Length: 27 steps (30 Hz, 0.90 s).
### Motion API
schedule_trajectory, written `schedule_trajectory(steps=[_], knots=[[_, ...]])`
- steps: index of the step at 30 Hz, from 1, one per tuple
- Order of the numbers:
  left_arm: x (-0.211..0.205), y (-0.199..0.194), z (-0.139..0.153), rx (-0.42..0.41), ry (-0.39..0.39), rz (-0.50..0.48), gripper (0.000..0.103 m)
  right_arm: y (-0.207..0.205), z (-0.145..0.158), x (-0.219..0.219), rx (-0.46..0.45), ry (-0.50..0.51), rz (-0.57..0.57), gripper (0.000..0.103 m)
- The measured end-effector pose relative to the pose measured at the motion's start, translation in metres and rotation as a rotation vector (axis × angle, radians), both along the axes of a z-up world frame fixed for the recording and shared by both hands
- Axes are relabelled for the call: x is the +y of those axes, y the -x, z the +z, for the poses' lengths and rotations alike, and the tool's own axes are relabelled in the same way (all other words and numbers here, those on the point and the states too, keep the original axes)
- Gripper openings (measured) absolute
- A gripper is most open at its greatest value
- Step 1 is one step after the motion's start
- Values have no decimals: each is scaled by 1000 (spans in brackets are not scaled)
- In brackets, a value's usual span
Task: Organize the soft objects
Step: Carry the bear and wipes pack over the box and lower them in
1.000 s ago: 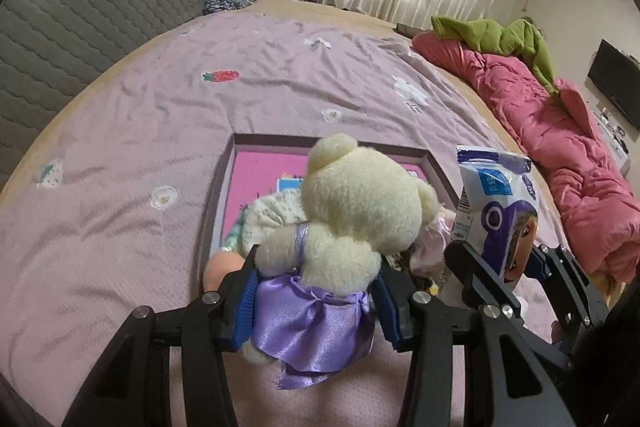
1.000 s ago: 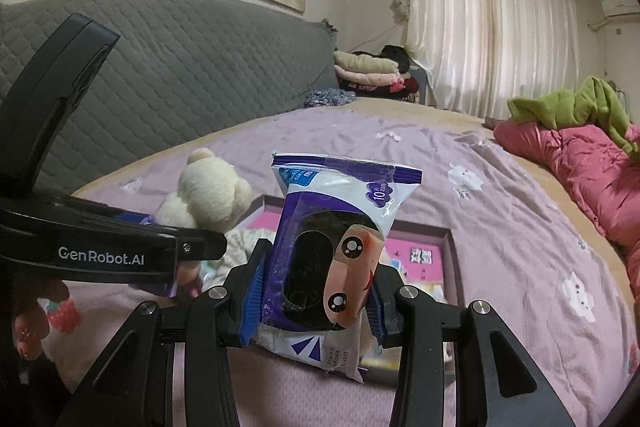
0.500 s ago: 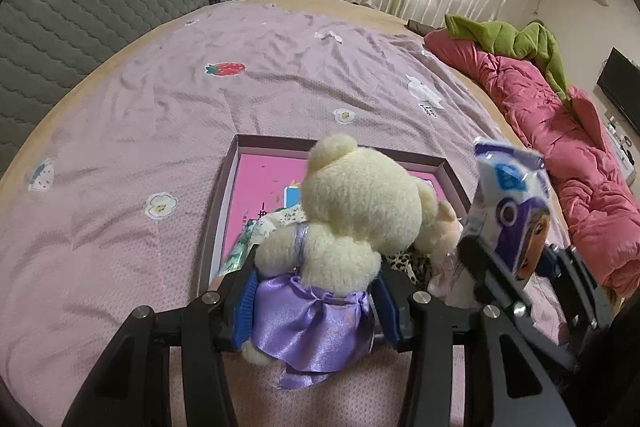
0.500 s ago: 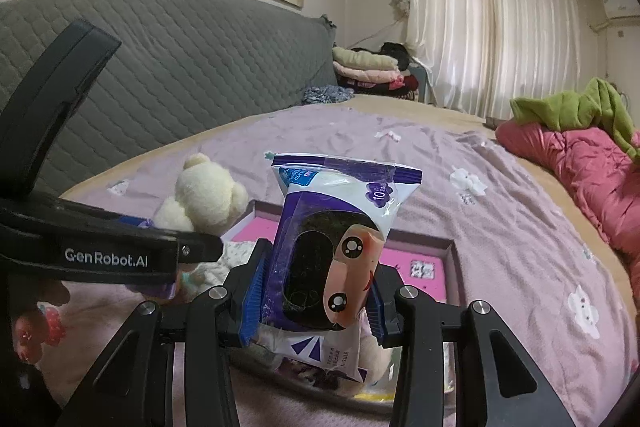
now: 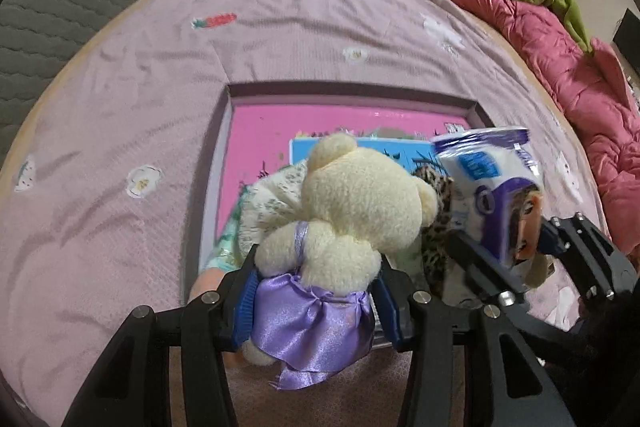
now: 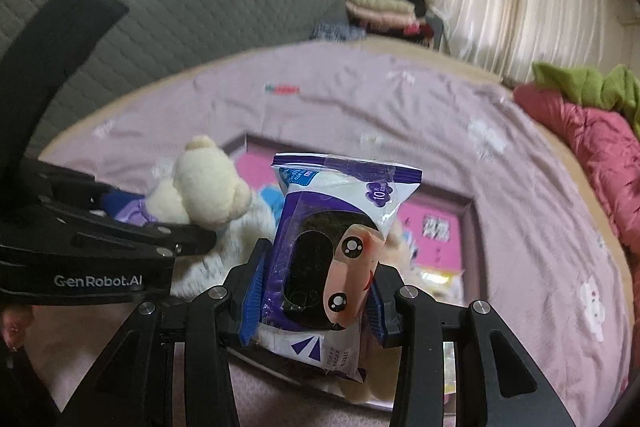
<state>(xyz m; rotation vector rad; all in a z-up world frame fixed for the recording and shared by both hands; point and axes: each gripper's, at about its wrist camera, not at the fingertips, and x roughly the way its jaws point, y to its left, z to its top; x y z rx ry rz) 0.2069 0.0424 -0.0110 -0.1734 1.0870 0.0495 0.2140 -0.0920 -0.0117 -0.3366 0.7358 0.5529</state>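
One teddy bear [image 5: 360,203], one wipes pack [image 6: 336,247], seemingly.

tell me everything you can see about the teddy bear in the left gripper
The teddy bear is cream plush with round ears and a shiny purple satin dress tied with a bow. It faces away from the camera, upright, pinched at the waist between the blue pads of the left gripper. It hangs over the pink-bottomed box, above the soft items there.

Left gripper [image 5: 316,301], right gripper [image 6: 314,291]: jaws clamped
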Motion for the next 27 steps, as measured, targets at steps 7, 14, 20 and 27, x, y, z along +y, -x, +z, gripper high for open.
schedule_trajectory(steps=[7, 14, 20, 27], knots=[[-5, -5, -6, 23, -16, -11, 51, 1, -16, 6, -3, 62, 30, 45], [-7, -9, -5, 41, -20, -20, 52, 16, -6, 2, -77, 71, 35, 66], [-5, -9, -1, 33, -7, -4, 54, 27, 9, -7, -169, 78, 15, 66], [-4, -8, 2, 10, 10, -2, 56, 43, 27, -24, -228, 34, 3, 66]])
